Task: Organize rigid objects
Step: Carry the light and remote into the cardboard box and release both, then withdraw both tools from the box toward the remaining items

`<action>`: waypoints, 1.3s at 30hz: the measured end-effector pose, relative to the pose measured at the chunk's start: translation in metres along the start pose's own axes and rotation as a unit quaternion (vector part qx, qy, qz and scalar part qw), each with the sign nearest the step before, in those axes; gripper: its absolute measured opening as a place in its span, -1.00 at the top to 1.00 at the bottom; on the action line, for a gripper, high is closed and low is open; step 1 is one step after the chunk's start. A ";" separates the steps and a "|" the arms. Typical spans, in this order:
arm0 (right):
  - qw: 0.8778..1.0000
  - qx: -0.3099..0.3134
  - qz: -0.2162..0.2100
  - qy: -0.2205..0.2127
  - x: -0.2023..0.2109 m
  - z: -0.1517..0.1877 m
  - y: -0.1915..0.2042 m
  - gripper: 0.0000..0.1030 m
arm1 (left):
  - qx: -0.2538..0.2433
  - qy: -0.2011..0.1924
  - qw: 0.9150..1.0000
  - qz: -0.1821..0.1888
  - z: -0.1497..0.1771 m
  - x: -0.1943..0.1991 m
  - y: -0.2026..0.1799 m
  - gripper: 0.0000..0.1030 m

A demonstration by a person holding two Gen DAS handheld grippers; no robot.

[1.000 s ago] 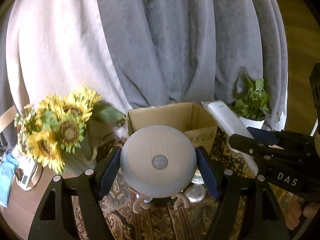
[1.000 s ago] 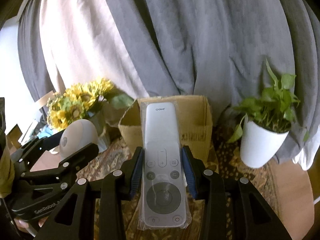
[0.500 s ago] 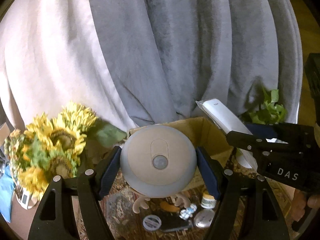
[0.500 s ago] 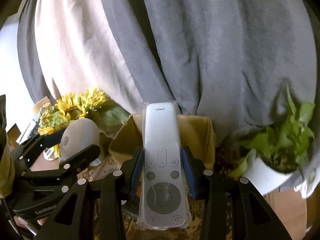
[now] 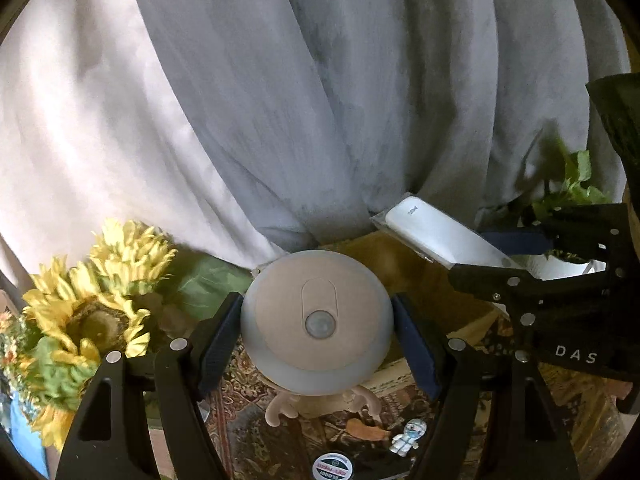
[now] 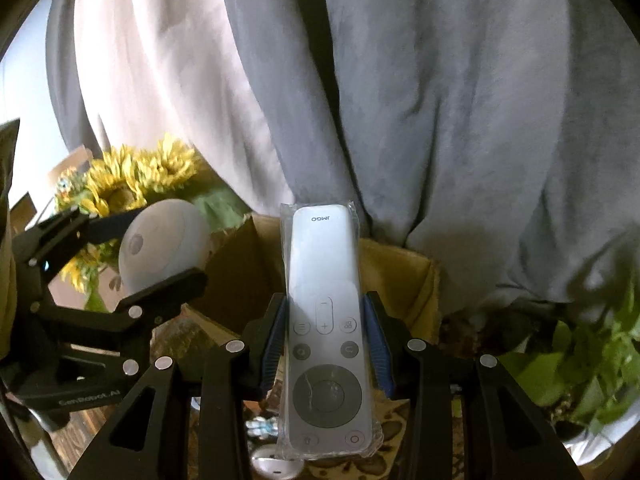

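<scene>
My left gripper (image 5: 316,332) is shut on a round grey dome light (image 5: 316,312) with a small sensor eye on its face. My right gripper (image 6: 326,340) is shut on a white remote control (image 6: 322,280) sealed in clear plastic, its blue pads (image 6: 276,340) pressing its sides. An open cardboard box (image 6: 404,276) stands just beyond both held things, against the curtain. In the left wrist view the remote (image 5: 436,236) hangs over the box (image 5: 432,284) at the right. In the right wrist view the dome light (image 6: 164,240) is at the left, beside the box.
A bunch of sunflowers (image 5: 96,312) stands left of the box and a potted green plant (image 6: 592,360) right of it. A grey and white curtain (image 5: 320,100) hangs close behind. Below on a patterned cloth lie a small figurine (image 5: 406,436), a round tin (image 5: 332,468) and an antlered piece (image 5: 280,408).
Both grippers have carried their loads forward towards the box and curtain. The box, flowers and plant have sunk lower in both views. Neither grip has changed.
</scene>
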State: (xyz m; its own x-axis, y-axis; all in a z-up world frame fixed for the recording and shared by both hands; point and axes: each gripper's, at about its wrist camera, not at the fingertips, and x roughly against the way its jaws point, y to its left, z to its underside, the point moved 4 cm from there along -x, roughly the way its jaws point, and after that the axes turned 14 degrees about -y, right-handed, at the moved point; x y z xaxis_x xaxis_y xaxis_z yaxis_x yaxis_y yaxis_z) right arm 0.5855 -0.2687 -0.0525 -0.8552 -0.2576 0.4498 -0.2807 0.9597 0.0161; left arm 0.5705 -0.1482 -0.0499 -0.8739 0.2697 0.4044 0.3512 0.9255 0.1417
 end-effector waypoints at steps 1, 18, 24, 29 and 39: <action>1.000 0.004 -0.002 0.007 -0.006 0.000 -0.001 0.22 | -0.001 0.006 1.000 0.001 0.000 -0.006 0.000 -0.44; 0.994 0.058 -0.025 0.093 -0.081 0.015 -0.009 0.22 | -0.035 0.097 0.995 0.016 0.019 -0.075 0.002 -0.45; 0.993 0.061 -0.028 0.101 -0.092 0.018 -0.014 0.01 | -0.029 0.096 0.995 0.000 0.019 -0.077 0.004 -0.71; 0.996 0.046 0.010 0.074 -0.079 0.010 -0.021 -0.18 | -0.016 0.083 0.996 -0.016 0.014 -0.061 0.008 -0.88; 0.995 0.019 0.094 0.013 -0.027 -0.003 -0.011 -0.52 | 0.012 0.048 0.997 -0.051 0.015 -0.013 0.021 -1.00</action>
State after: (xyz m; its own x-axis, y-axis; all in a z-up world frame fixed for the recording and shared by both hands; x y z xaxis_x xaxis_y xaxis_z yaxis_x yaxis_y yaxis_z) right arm 0.6132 -0.2724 -0.0616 -0.8827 -0.0704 0.4646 -0.1332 0.9857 -0.1036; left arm 0.5841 -0.1286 -0.0656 -0.8679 0.1482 0.4742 0.2532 0.9531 0.1656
